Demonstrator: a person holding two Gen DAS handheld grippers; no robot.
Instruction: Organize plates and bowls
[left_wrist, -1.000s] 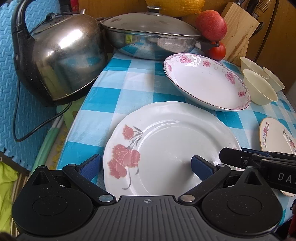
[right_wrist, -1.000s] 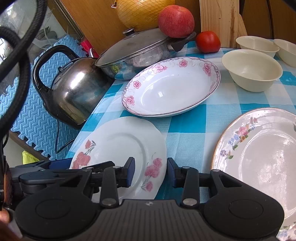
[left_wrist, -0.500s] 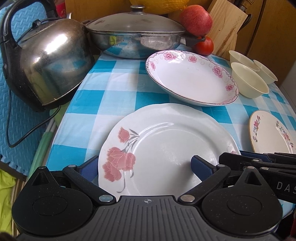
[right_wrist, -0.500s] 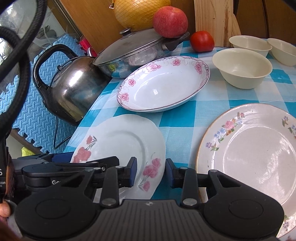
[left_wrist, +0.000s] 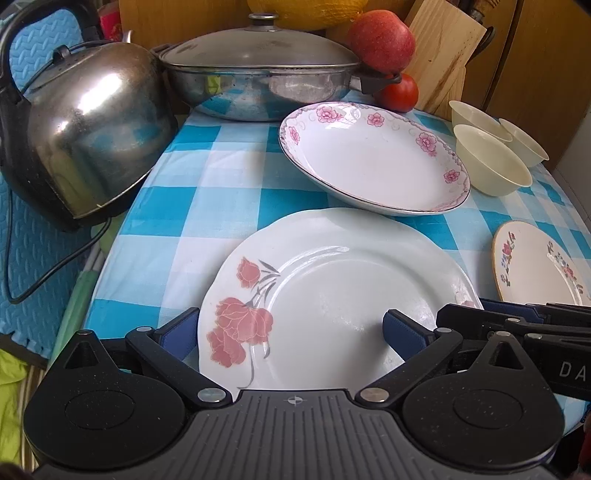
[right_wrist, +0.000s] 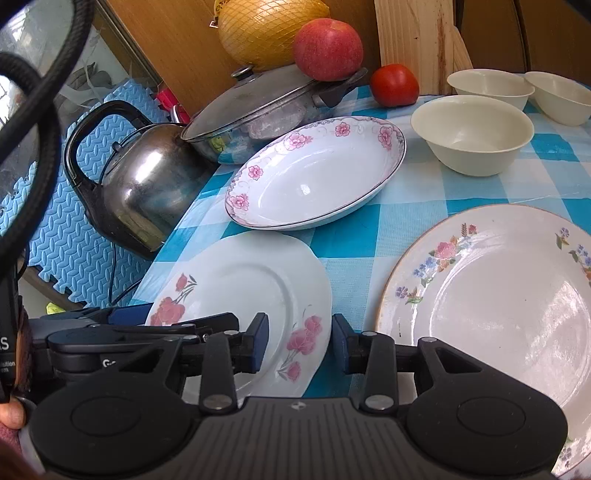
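- Landmark: rose plate (left_wrist: 332, 295), white w/ red roses, flat on bench (left_wrist: 236, 206) under blue-check cloth, at near-left corner.
- Left gripper (left_wrist: 291, 334): jaws spread wide, one pad off the plate's left rim, other over its inner face; no clamp on anything, plate just between them.
- Right gripper (right_wrist: 300, 341): jaws part-open, straddling the rose plate's right rim; left pad over the plate, right pad beyond the rim over cloth; gap visible both sides, so nothing gripped.
- Right gripper's arms also seen at right of the rose plate in left wrist view.
- Deep dish (right_wrist: 317, 173), pink-flower rim, just behind rose plate, rims nearly touching.
- Gold-rim plate (right_wrist: 495, 302), multi-colour flowers, right of rose plate, apart from it.
- 3 cream bowls (right_wrist: 472, 133), far right-rear of rose plate, clustered close.
- Kettle (left_wrist: 92, 140): left-rear of rose plate, at bench edge.
- Lidded pan (left_wrist: 258, 77): behind deep dish; apple (right_wrist: 327, 50) on its handle, tomato (right_wrist: 394, 85) beside.
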